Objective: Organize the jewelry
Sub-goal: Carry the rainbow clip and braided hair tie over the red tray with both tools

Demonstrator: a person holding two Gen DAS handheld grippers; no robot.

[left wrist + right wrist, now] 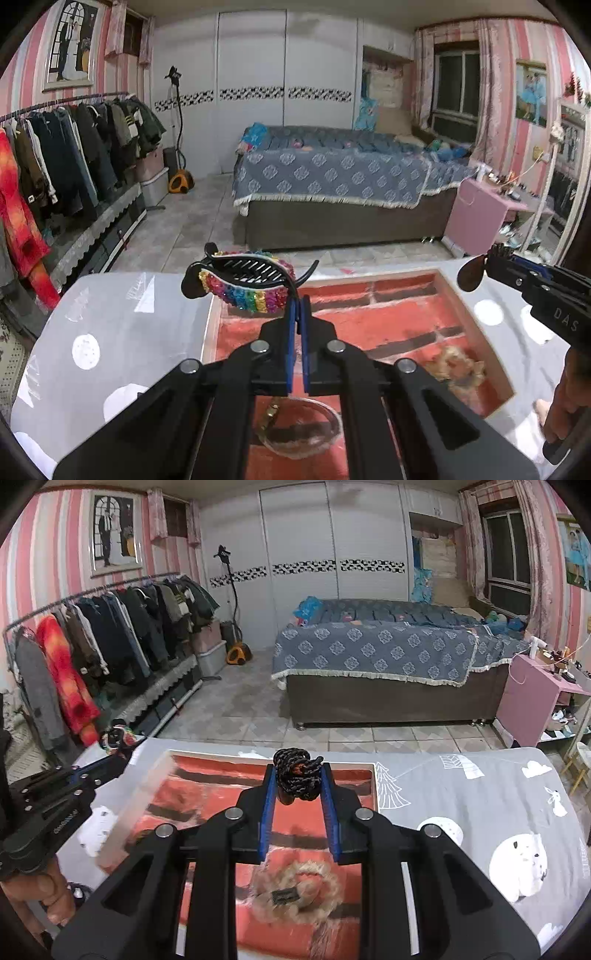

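Observation:
My left gripper is shut on the black tail of a rainbow sequin hair clip and holds it above the far left corner of the box with a red brick-pattern lining. My right gripper is shut on a black braided hair accessory, held above the box. In the left wrist view the right gripper enters from the right with a dark oval piece at its tip. A furry beige scrunchie and a clear bangle lie in the box.
The box stands on a table with a grey cartoon-print cloth. Beyond the table edge are a tiled floor, a bed, a clothes rack at the left and a pink cabinet at the right.

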